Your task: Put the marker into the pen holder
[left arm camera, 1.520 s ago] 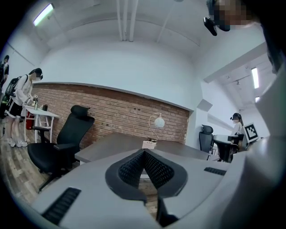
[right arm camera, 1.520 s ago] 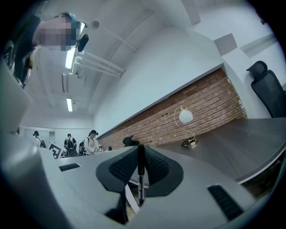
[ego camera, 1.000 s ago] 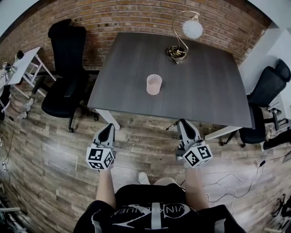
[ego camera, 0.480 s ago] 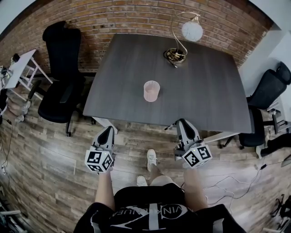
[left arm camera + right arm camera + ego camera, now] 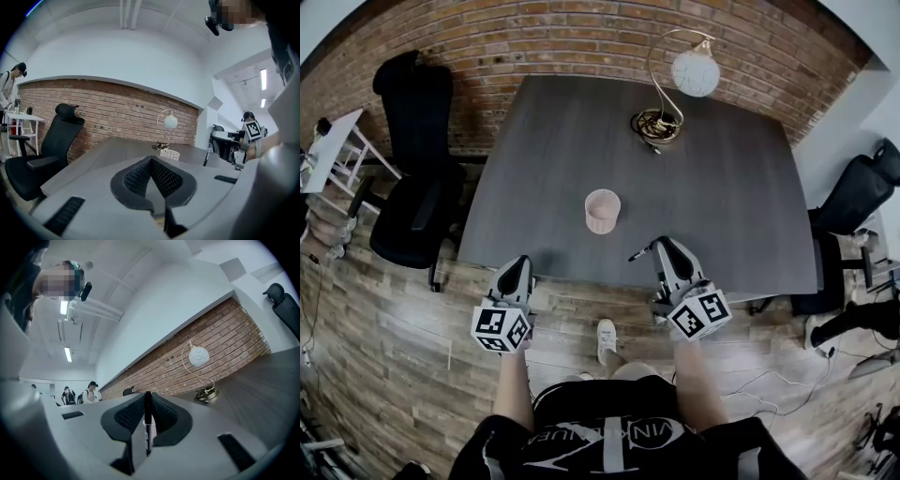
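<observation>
The right claw is clamped on the black marker, held just over the near edge of the surface. The left claw is closed with nothing in it. The pink pen holder stands further in, apart from both.

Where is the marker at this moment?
In the head view, the marker is clamped in the right tool, over the table's near edge, right of the pink holder and nearer to the person.

A dark grey table stands against a brick wall. A globe lamp sits near the table's far edge. A black office chair stands left of the table, a second chair to its right.
</observation>
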Motion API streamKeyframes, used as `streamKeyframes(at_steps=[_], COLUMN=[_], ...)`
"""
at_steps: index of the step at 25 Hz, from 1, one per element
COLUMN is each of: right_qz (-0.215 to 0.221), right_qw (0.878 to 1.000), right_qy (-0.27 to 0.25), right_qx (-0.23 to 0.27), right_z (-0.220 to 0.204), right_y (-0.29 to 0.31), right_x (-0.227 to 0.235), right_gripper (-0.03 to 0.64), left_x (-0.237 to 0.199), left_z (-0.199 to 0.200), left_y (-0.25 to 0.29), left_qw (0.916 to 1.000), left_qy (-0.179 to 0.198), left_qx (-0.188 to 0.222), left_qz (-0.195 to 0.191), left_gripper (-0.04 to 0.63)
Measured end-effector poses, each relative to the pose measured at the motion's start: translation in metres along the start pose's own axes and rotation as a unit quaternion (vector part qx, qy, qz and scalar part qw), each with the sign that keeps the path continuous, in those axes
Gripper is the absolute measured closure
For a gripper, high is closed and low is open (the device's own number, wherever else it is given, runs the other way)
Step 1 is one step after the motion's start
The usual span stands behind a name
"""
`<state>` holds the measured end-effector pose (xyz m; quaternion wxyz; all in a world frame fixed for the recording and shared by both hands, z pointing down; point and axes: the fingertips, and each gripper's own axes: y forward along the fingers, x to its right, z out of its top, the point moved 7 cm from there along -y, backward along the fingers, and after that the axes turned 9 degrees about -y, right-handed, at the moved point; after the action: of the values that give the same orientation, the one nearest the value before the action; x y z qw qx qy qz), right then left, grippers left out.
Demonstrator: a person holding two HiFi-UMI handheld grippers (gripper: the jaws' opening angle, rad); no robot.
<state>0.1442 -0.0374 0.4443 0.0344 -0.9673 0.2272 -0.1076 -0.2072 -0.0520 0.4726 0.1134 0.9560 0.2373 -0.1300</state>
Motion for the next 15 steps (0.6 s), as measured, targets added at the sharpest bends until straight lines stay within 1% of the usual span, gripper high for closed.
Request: streamKeyframes(at_steps=[5,10,15], right_qz=[0.022,0.057,0.096], right_qw=[1.000,0.998,0.995], right_qy=[-0.001,-0.011,-0.003], right_qx=[0.003,0.000,0.006], right_z=[0.005,0.007,0.018], right_y=[0.033,0.061,0.083], right_x=[0.011,0.012,0.014], right_gripper=[0.560,0.560,0.560], left_x=[-0.004,-0.010,-0.013], left_z=[0.002,0.006,0.016], left_y=[0.025,0.038,0.050], left_qw=[1.0000,0.9999,0.9997], left_qy=[-0.003,-0.004,-0.002], left_qx=[-0.001,0.001,0.006], left_qz=[0.002,0.013,0.025], left_gripper=[0.583,0.583,0.583])
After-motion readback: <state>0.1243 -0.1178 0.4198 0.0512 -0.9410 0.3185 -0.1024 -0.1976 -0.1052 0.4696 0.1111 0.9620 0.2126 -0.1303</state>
